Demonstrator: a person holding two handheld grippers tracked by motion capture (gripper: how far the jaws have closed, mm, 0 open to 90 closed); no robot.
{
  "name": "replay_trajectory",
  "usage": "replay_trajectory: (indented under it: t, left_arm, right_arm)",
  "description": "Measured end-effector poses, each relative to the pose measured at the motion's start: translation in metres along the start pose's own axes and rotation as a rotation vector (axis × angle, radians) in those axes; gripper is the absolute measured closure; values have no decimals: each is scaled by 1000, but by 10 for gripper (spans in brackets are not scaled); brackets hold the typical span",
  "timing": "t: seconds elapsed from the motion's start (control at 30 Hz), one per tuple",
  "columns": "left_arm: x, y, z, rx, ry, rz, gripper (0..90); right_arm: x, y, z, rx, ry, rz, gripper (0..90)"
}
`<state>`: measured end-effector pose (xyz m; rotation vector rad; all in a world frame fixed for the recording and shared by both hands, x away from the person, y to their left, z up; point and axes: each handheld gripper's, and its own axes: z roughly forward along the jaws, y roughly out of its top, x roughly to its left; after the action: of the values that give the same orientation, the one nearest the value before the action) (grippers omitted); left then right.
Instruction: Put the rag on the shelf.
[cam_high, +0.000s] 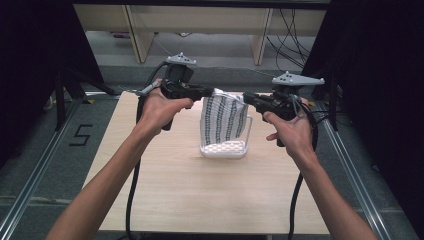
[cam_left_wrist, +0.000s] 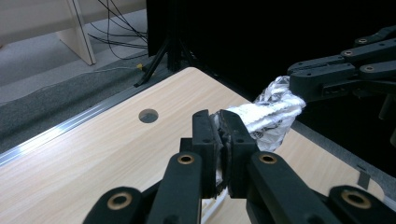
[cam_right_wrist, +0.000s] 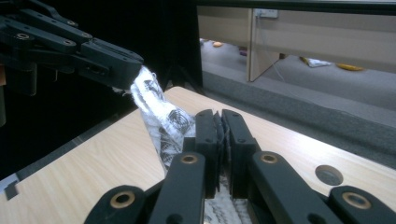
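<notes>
Two forearms of mine reach up from the near edge of the high view, bare and spread wide at the elbows, converging toward the middle of the wooden table (cam_high: 175, 195). My left hand (cam_high: 159, 107) wraps the handle of the left gripper (cam_high: 212, 92) with the wrist bent inward, so its jaws point to my right. My right hand (cam_high: 292, 131) grips the handle of the right gripper (cam_high: 245, 98) from behind, fingers partly loose, and its jaws point left, toward the other gripper.

Between the two hangs a white cloth bag with dark stripes (cam_high: 222, 117), stretched by its upper edge. My left gripper is clamped on one top corner and my right gripper is clamped on the opposite corner; in the left gripper view the jaws pinch crumpled fabric (cam_left_wrist: 261, 119), and the right gripper's jaws bite the far end of the same bunch. The right gripper view shows my own jaws closed tight on fabric (cam_right_wrist: 163, 121), which runs up to the left gripper's jaws.

Below the bag's hanging body sits a white plastic basket (cam_high: 225, 148) on the table, the bag's lower end reaching down into it or just in front of its rim; I cannot tell which.

Beyond the table's far edge lie grey floor, pale wooden furniture legs (cam_high: 140, 35) and loose black cables (cam_high: 292, 40).
</notes>
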<state>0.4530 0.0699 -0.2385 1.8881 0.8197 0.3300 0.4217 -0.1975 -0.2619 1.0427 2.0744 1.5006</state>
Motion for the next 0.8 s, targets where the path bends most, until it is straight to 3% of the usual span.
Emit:
replay_trajectory:
  t: [0.03,0.17,0.43,0.47,0.5,0.6,0.8]
  left_arm:
    - [2,1,3,-2,4,-8,851]
    - [10,4,13,-10,16,-38,850]
    - [28,12,34,-17,39,-81,848]
    - [30,13,36,-14,40,-83,848]
    - [34,14,42,-12,46,-94,848]
    - [42,12,52,-10,54,-123,848]
    - [57,5,70,9,77,-163,847]
  right_arm:
    - [-1,1,1,2,-1,25,867]
    - [-10,5,9,-11,-7,19,868]
    - [-25,11,30,-4,-29,62,867]
    - [-25,11,32,3,-28,85,867]
    - [-28,11,35,-6,-29,65,867]
    - [-35,13,45,11,-50,101,867]
    - [-50,11,64,35,-61,122,866]
